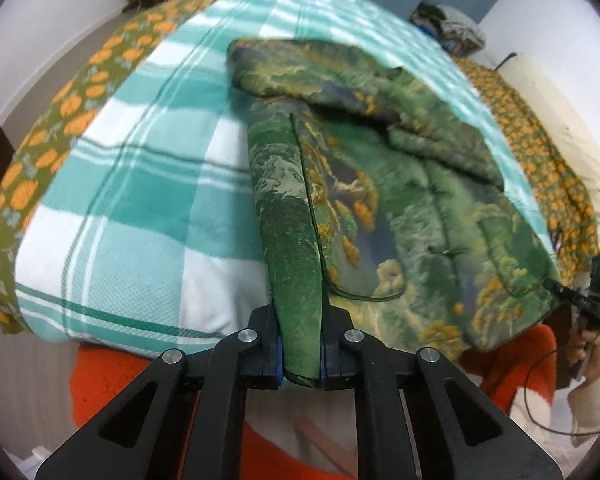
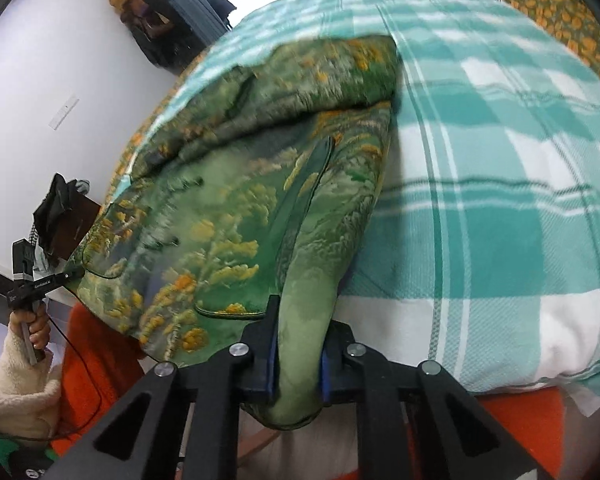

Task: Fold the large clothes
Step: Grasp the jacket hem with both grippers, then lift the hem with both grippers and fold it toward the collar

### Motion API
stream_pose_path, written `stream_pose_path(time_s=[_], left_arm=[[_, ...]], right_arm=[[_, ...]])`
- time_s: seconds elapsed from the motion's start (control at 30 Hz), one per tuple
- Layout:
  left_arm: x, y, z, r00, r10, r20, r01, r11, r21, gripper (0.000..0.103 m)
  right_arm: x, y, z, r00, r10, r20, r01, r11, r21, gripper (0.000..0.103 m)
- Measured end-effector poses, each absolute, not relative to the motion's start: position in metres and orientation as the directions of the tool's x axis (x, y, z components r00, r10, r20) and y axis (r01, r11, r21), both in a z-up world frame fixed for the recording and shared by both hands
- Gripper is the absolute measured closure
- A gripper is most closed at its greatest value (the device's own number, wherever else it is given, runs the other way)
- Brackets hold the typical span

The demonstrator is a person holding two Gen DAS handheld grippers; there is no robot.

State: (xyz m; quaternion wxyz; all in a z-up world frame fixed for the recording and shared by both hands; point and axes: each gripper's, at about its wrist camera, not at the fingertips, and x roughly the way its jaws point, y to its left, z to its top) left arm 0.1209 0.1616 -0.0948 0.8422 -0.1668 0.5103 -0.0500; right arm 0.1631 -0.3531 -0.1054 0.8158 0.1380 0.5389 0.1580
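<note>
While the green landscape-print garment (image 1: 400,184) lies bunched on the teal-and-white checked blanket (image 1: 140,184), your left gripper (image 1: 300,356) is clamped on a fold of its near edge; your right gripper (image 2: 298,364) pinches another fold of the same hem at the opposite corner; both folds hang over the blanket's front edge; an orange cloth (image 2: 96,364) shows below; your other hand (image 2: 30,330) appears in each view.
</note>
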Motion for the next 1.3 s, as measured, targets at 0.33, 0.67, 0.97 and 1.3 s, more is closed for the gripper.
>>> stream_pose_path(time_s=[0.33, 0.67, 0.97, 1.3], left_arm=[[0.076, 0.172, -0.082, 0.452, -0.282, -0.846, -0.071, 0.934, -0.349, 0.094], [0.006, 0.186, -0.030, 0.465, -0.330, -0.822, -0.114, 0.898, -0.425, 0.094], [0.136, 0.209, -0.009, 0.630, -0.356, -0.690, -0.085, 0.852, -0.517, 0.094], [0.263, 0.212, -0.071, 0.655, -0.230, -0.720, -0.265, 0.822, -0.504, 0.040]], right_arm=[[0.128, -0.361, -0.092, 0.335, 0.456, -0.825, -0.120, 0.888, 0.443, 0.088], [0.056, -0.371, -0.048, 0.290, 0.595, -0.749, -0.034, 0.789, 0.614, 0.089], [0.166, -0.382, -0.015, 0.473, 0.601, -0.645, -0.090, 0.761, 0.643, 0.089], [0.307, -0.389, -0.098, 0.582, 0.474, -0.660, 0.106, 0.761, 0.640, 0.086]])
